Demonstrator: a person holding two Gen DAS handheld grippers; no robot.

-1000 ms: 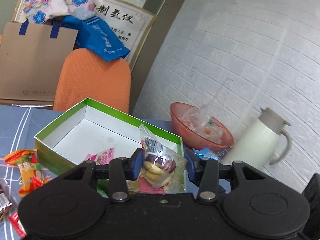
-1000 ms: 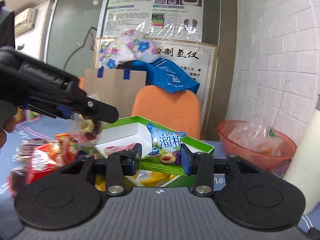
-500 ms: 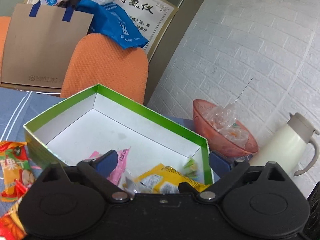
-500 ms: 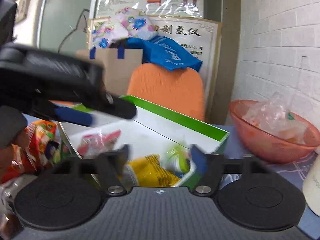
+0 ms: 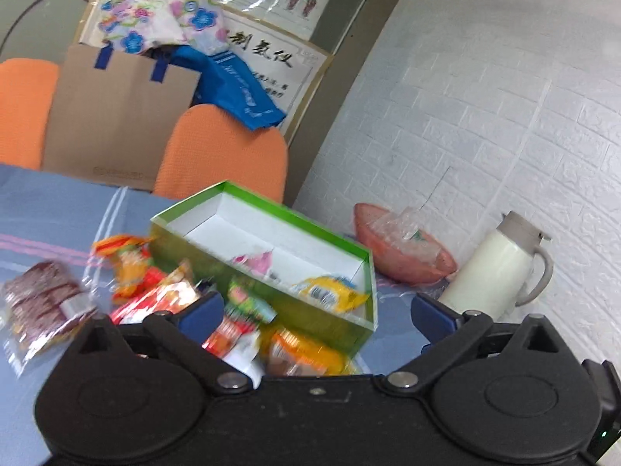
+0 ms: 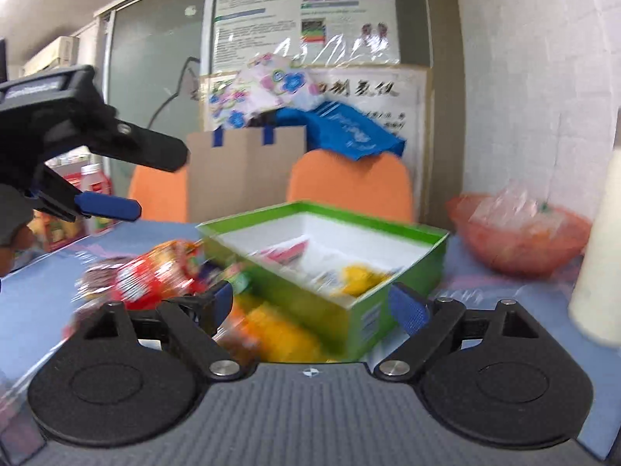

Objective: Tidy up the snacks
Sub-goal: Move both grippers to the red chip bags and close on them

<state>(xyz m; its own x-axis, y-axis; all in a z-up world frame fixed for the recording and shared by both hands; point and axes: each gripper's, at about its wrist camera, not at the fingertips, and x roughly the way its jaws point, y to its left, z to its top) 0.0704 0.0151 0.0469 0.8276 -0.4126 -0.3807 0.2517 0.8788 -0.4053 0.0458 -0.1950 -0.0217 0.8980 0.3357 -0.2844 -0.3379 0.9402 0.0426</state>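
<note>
Now I look along my left gripper (image 5: 316, 312), and its blue pads stand wide apart with nothing held between them. Far left on the blue tablecloth (image 5: 46, 209) lies a clear bag of dark brown snacks (image 5: 40, 303). Next comes a heap of red, orange and yellow snack packs (image 5: 155, 283), just beside the near wall of the green box (image 5: 271, 291). Inside the box rest a pink pack (image 5: 256, 261) and a yellow pack (image 5: 330, 291). Right of the box sits a red bowl (image 5: 403, 268) with clear wrappers in it, then a white jug (image 5: 500, 268) by the brick wall.

My right gripper (image 6: 310, 306) is wide open too and grips nothing. In its view my left gripper hangs at the far left, above the table. The blurry red pack (image 6: 147, 275) lies left of the green box, and a yellow pack (image 6: 361, 279) lies inside it. An orange chair (image 6: 349, 182) stands behind the box.
</note>
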